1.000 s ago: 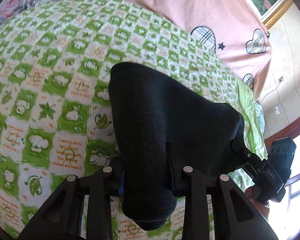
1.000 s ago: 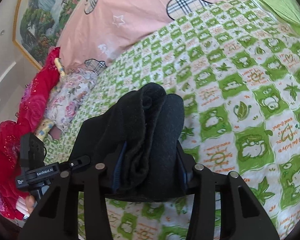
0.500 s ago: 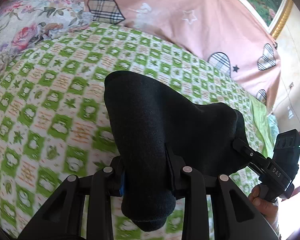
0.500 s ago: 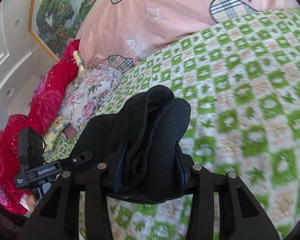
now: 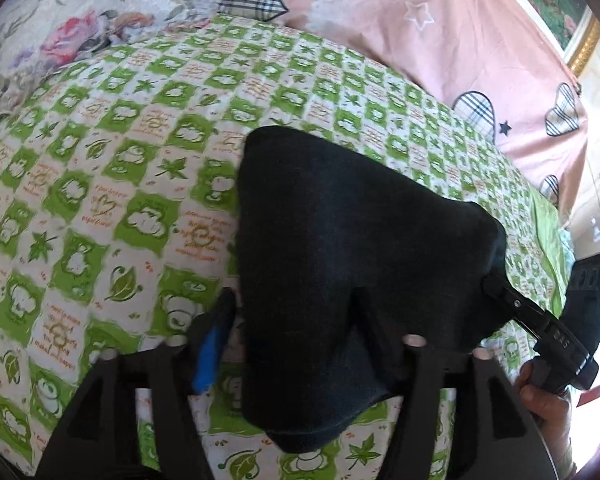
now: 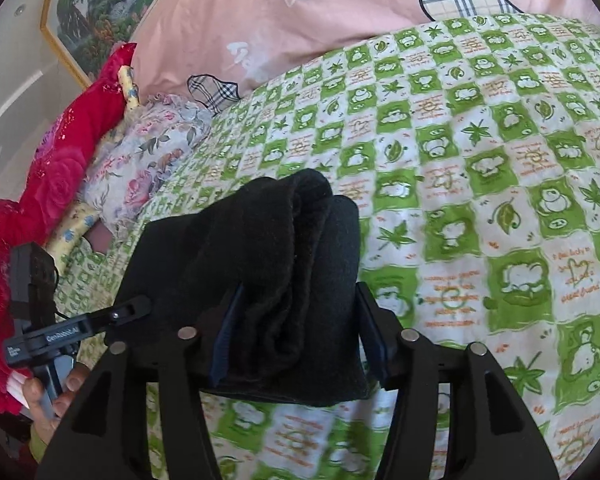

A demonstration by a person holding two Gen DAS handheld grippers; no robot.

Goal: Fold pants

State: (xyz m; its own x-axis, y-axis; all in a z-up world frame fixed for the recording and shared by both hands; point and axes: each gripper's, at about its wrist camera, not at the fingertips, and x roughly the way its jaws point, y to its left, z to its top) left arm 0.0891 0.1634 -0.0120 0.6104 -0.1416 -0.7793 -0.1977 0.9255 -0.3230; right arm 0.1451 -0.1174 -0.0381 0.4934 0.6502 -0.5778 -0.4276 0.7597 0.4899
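My left gripper [image 5: 296,328] has its jaws spread apart, with the black pants [image 5: 340,248] draped loosely between them and a gap showing beside the blue pad. My right gripper [image 6: 296,332] is clenched on a thick bunched fold of the same pants [image 6: 268,280]. The pants hang between both grippers, just above the green checked blanket [image 5: 100,200]. Beyond the blanket lies a pink quilt [image 6: 340,20], and at the blanket's far corner a floral pillow [image 6: 148,160].

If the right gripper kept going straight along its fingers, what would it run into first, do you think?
The right gripper is shut on the black pants; beyond them, probably the green checked bedspread, though depth is unclear.
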